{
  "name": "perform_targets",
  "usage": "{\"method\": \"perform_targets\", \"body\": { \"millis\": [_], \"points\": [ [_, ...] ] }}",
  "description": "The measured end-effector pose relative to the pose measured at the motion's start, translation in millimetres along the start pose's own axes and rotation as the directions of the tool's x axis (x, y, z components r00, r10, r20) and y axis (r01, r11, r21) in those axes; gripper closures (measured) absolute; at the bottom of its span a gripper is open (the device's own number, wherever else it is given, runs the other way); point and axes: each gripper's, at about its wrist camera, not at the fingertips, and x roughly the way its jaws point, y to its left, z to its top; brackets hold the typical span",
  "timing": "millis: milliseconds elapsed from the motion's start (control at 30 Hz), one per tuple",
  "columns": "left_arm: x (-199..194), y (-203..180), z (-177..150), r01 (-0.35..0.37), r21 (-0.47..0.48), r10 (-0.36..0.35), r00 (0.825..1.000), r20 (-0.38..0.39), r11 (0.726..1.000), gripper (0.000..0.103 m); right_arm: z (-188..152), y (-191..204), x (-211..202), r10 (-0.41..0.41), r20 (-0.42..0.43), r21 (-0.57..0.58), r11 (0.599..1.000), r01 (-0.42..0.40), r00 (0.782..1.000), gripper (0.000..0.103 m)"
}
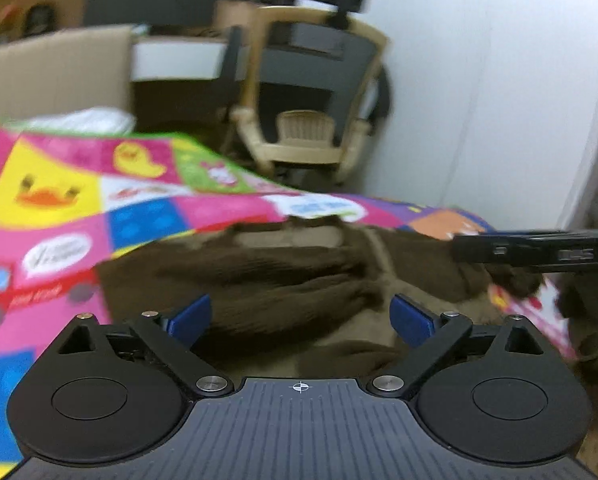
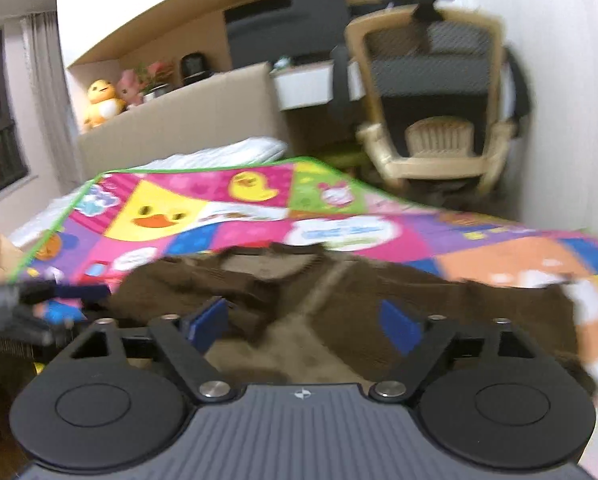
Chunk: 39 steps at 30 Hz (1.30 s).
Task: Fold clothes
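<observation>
A dark brown knit garment (image 1: 283, 280) with a lighter beige lining lies rumpled on a colourful cartoon play mat (image 1: 59, 208). My left gripper (image 1: 301, 316) is open just above it, blue pads wide apart, holding nothing. In the right wrist view the same garment (image 2: 339, 300) spreads across the mat (image 2: 259, 208), collar at the far side. My right gripper (image 2: 305, 324) is open above its middle and empty. The right gripper's black body (image 1: 539, 250) shows at the right edge of the left view. The left gripper (image 2: 39, 300) shows blurred at the left edge of the right view.
A beige plastic chair (image 2: 439, 136) stands beyond the mat by a white wall (image 1: 499, 80). A cardboard panel (image 2: 187, 120), a white mattress (image 2: 219, 152), plush toys (image 2: 103, 100) and a desk (image 1: 179, 60) are behind the mat. Both views are motion blurred.
</observation>
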Motion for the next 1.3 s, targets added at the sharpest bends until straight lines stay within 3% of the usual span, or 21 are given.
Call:
{"method": "perform_targets", "body": {
  "millis": [100,167,200,233,267,300,333,500,600,700,800,867,933,967,1067,1133,1233,1300],
  "points": [
    [-14,23,0,-0.047,-0.056,0.048,0.999,0.014,0.997,0.002,7,16,57,0.001,-0.064,-0.022,1.000,-0.002,0.998,0.026],
    [-23,34,1,-0.072,-0.068,0.074,0.997,0.026,0.995,0.002,2,24,90,0.004,-0.118,-0.043,0.999,-0.009,0.993,0.034],
    [-27,38,2,-0.081,-0.070,0.083,0.996,0.032,0.994,0.001,-1,28,106,0.005,-0.146,-0.053,0.998,-0.013,0.989,0.058],
    [-31,40,3,-0.084,-0.070,0.087,0.996,0.037,0.994,0.001,-2,32,116,0.016,-0.167,-0.054,0.998,-0.025,0.986,0.073],
    [-33,43,5,-0.085,-0.071,0.089,0.995,0.043,0.994,0.001,-1,36,118,0.008,-0.162,-0.058,0.998,-0.018,0.987,0.075],
    [-33,43,8,-0.082,-0.071,0.086,0.995,0.051,0.994,0.000,2,41,114,0.004,-0.142,-0.074,0.997,-0.015,0.990,0.090],
    [-33,44,13,-0.072,-0.072,0.077,0.995,0.064,0.995,0.000,8,43,105,-0.001,-0.105,-0.090,0.996,-0.009,0.994,0.091],
    [-13,36,26,0.009,-0.087,-0.001,0.996,0.091,0.996,0.000,32,31,59,-0.095,0.027,-0.151,0.984,0.098,0.995,0.091],
    [4,30,31,0.061,-0.099,-0.052,0.994,0.091,0.993,0.000,26,8,60,-0.182,-0.027,-0.125,0.976,0.177,0.983,0.091],
    [43,23,18,0.073,-0.137,-0.079,0.996,-0.039,0.988,0.000,6,-12,80,-0.213,-0.135,-0.097,0.975,0.201,0.968,0.087],
    [67,25,6,0.004,-0.144,-0.023,0.991,-0.129,0.990,0.000,0,-21,73,-0.200,-0.118,-0.088,0.978,0.190,0.973,0.073],
    [66,29,3,-0.018,-0.143,-0.002,0.991,-0.137,0.990,0.000,12,-29,37,-0.173,-0.032,-0.087,0.982,0.170,0.984,0.062],
    [64,35,1,-0.031,-0.165,0.005,0.987,-0.160,0.986,0.000,20,-42,-2,-0.231,0.074,-0.115,0.964,0.239,0.970,0.039],
    [64,38,0,-0.034,-0.181,0.003,0.986,-0.169,0.983,0.000,23,-49,-22,-0.277,0.125,-0.126,0.948,0.292,0.953,0.035],
    [62,40,-3,-0.027,-0.182,-0.002,0.988,-0.156,0.983,0.000,18,-95,-64,-0.410,0.127,-0.028,0.909,0.417,0.903,0.032],
    [63,37,-5,-0.037,-0.160,0.012,0.987,-0.157,0.986,0.000,5,-128,-78,-0.466,0.068,0.100,0.883,0.459,0.882,0.032],
    [64,30,-6,-0.057,-0.111,0.038,0.985,-0.166,0.992,0.000,-25,-161,-87,-0.423,-0.001,0.311,0.861,0.402,0.906,0.032],
    [65,25,-7,-0.070,-0.078,0.055,0.983,-0.173,0.994,0.000,-42,-169,-83,-0.365,-0.003,0.404,0.851,0.335,0.931,0.032]
  ]
}}
